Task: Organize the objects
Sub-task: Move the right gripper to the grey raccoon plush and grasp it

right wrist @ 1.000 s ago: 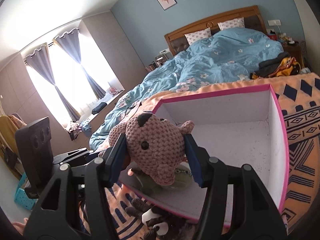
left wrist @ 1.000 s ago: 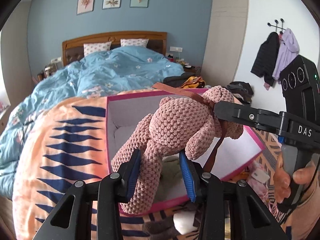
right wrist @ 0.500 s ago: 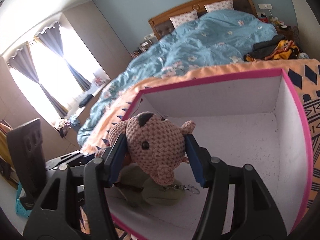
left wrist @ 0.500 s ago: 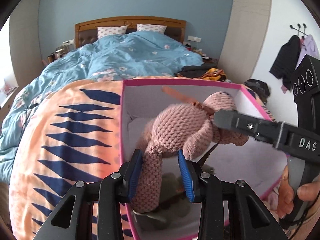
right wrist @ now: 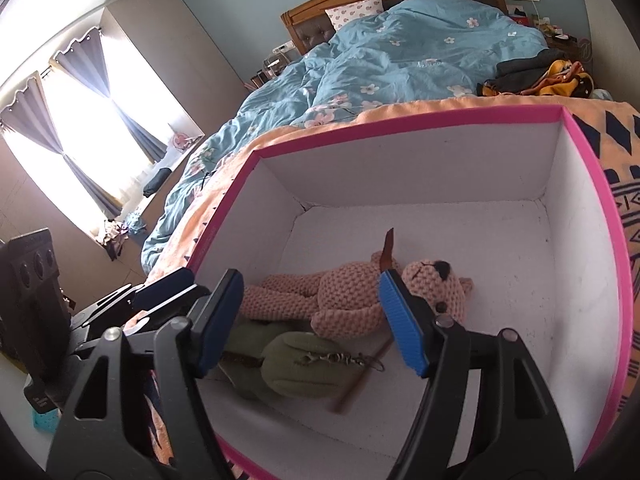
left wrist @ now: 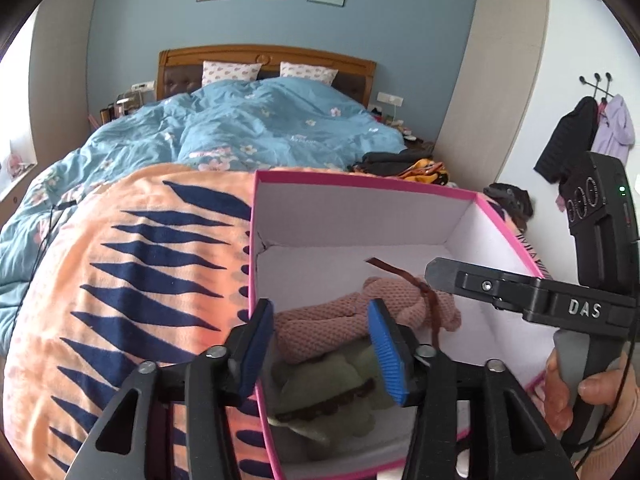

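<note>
The pink crocheted bear (right wrist: 352,296) is lying on its side on the white floor of the pink-rimmed box (right wrist: 592,208), its brown strap (right wrist: 388,250) sticking up, and it is leaning partly on a green plush toy (right wrist: 296,364) already stowed beside it. The box is sitting on an orange blanket with navy shapes (left wrist: 132,280) spread over the bed, with the blue floral duvet (left wrist: 256,128) beyond it.

The right tongs (right wrist: 316,320) are hanging wide open just above the bear, gripping nothing. The left tongs (left wrist: 320,348) are likewise gaping over the near box wall, empty, with the bear (left wrist: 344,320) lying between and past the blue pads.

Judging by this, two toys are sitting in the box and this placement looks finished. Whether more objects are waiting outside cannot be told from these views.
</note>
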Tool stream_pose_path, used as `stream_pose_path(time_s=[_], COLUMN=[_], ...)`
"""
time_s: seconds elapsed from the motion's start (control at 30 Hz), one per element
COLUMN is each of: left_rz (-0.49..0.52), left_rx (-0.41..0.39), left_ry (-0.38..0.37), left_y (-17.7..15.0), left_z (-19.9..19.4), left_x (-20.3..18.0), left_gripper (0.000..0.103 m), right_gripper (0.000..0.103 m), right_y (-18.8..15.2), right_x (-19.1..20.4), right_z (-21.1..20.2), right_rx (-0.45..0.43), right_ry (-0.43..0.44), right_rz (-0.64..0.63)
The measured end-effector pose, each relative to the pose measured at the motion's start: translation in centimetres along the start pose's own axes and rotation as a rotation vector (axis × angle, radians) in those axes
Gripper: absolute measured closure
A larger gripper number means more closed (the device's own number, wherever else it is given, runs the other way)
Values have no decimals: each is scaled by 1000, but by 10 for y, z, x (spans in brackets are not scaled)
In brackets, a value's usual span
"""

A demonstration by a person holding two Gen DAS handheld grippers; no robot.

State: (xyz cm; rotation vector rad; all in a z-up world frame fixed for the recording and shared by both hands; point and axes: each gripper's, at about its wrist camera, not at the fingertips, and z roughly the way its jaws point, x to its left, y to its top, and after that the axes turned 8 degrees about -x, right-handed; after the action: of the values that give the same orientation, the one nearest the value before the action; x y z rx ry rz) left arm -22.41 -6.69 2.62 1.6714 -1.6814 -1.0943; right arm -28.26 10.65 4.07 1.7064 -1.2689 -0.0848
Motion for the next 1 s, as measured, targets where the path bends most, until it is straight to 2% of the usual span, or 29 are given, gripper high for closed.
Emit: stream_pose_path(time_s=[0.07, 0.27, 0.33, 0.4, 0.6, 0.8, 1.0], left_rz=[15, 66, 74, 85, 117, 133, 98], left_rx=[-19, -79, -100, -123, -159, -142, -71], left_ry=[3, -33, -41, -54, -83, -105, -121], left_y=[-1, -6, -8, -11, -32, -63, -94], left_z=[-6, -35, -45, -56, -84, -94, -83], left_x=[-4, -20, -24, -28, -37, -41, -36], left_gripper=[42, 39, 31, 28, 26, 25, 25], right_gripper=[31, 31, 31, 31, 31, 31, 31], right_y=[-1, -4, -7, -13, -35, -73, -118], right_x=[0, 3, 7, 11, 27, 36, 29], right_z=[-7, -30, -38, -52, -84, -103, -88], right_rx=[-14, -46, -53, -69, -96, -92, -12], right_ry=[6, 44, 62, 79, 123, 108, 42], right_rz=[-5, -10, -22, -41, -114, -199, -236])
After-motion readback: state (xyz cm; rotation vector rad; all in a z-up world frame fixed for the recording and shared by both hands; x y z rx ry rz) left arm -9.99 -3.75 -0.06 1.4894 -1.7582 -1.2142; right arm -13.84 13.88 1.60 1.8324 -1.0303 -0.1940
